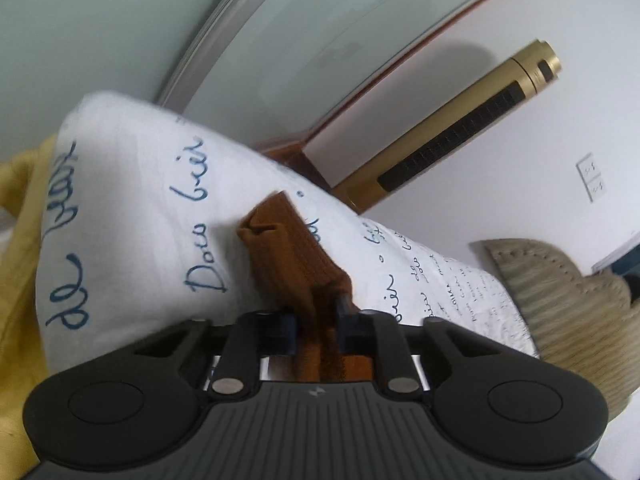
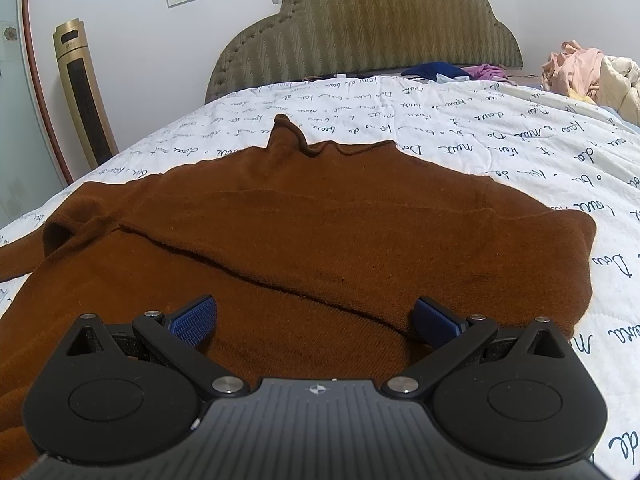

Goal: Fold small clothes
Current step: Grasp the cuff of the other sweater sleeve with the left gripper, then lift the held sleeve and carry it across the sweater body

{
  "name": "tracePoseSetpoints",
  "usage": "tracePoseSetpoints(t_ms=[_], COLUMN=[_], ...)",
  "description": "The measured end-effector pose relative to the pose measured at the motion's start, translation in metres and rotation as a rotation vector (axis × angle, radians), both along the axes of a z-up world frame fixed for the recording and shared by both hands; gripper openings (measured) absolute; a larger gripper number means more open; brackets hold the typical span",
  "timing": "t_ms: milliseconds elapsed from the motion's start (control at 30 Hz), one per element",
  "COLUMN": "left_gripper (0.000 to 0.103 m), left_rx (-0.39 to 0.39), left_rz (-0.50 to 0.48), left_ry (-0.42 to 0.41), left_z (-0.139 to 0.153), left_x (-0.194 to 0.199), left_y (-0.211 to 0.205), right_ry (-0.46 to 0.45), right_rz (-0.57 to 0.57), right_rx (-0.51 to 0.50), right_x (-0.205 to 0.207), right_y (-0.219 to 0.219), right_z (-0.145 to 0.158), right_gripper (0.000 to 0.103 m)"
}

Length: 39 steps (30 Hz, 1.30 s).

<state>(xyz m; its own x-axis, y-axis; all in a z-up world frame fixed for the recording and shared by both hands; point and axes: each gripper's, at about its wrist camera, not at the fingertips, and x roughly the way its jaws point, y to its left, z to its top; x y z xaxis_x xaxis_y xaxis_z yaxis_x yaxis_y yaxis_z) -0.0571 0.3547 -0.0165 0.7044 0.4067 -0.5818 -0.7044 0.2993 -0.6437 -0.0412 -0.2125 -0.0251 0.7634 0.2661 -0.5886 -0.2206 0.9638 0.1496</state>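
A brown knitted sweater (image 2: 320,220) lies spread on a white bedspread (image 2: 480,132) printed with blue handwriting, its collar toward the headboard. One sleeve is folded across its body. My right gripper (image 2: 316,316) hovers low over the near part of the sweater, open, with its blue pads (image 2: 196,316) wide apart and nothing between them. In the tilted left wrist view, my left gripper (image 1: 318,312) is shut on a ribbed brown sleeve (image 1: 280,248) of the sweater. The cuff end sticks out past the fingers over the bedspread (image 1: 140,200).
A gold tower fan (image 2: 84,96) stands by the wall left of the bed, next to a framed glass panel (image 1: 280,40). A padded olive headboard (image 2: 360,28) is at the far end. Loose clothes (image 2: 592,72) are piled at the far right. Yellow cloth (image 1: 20,240) lies at the left edge.
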Motion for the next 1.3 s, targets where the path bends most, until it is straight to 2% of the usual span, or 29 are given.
tracePoseSetpoints(t_ms=[200, 267, 433, 633, 767, 867, 933, 1033, 1133, 1233, 1267, 1300], left_gripper=[0.007, 0.007, 0.007, 0.007, 0.004, 0.002, 0.002, 0.002, 0.004, 0.010, 0.016, 0.028], left_rx=[0.231, 0.307, 0.442, 0.550, 0.557, 0.621, 0.656, 0.563, 0.393, 0.208, 0.151, 0.098], left_rz=[0.007, 0.022, 0.040, 0.123, 0.000, -0.141, -0.284, -0.438, -0.506, -0.465, -0.435, -0.395], left_ry=[0.107, 0.116, 0.100, 0.009, -0.024, 0.004, 0.039, 0.061, 0.078, 0.089, 0.095, 0.104], left_z=[0.034, 0.050, 0.091, 0.144, 0.158, 0.157, 0.152, 0.132, 0.097, 0.054, 0.039, 0.024], left_x=[0.012, 0.014, 0.030, 0.039, 0.048, 0.059, 0.071, 0.075, 0.066, 0.044, 0.031, 0.019], left_y=[-0.029, -0.038, -0.053, -0.064, -0.077, -0.102, -0.120, -0.140, -0.145, -0.131, -0.122, -0.111], right_ry=[-0.001, -0.001, 0.003, 0.003, 0.002, 0.003, 0.003, 0.001, 0.001, 0.002, 0.002, 0.002], right_rz=[0.000, 0.000, 0.000, 0.000, 0.000, -0.001, -0.001, 0.000, 0.000, 0.001, 0.001, 0.002], right_rx=[-0.003, -0.003, 0.000, 0.007, 0.014, 0.023, 0.027, 0.038, 0.051, 0.048, 0.045, 0.042], right_x=[-0.001, -0.001, -0.001, 0.000, 0.000, 0.001, 0.001, 0.000, 0.000, 0.000, 0.000, 0.000], right_y=[0.001, 0.001, 0.001, 0.001, 0.000, -0.001, -0.002, -0.004, -0.006, -0.005, -0.005, -0.004], right_z=[-0.001, -0.001, -0.002, -0.003, -0.003, -0.004, -0.004, -0.004, -0.005, -0.005, -0.005, -0.005], right_gripper=[0.103, 0.103, 0.103, 0.103, 0.103, 0.103, 0.103, 0.103, 0.103, 0.103, 0.103, 0.103])
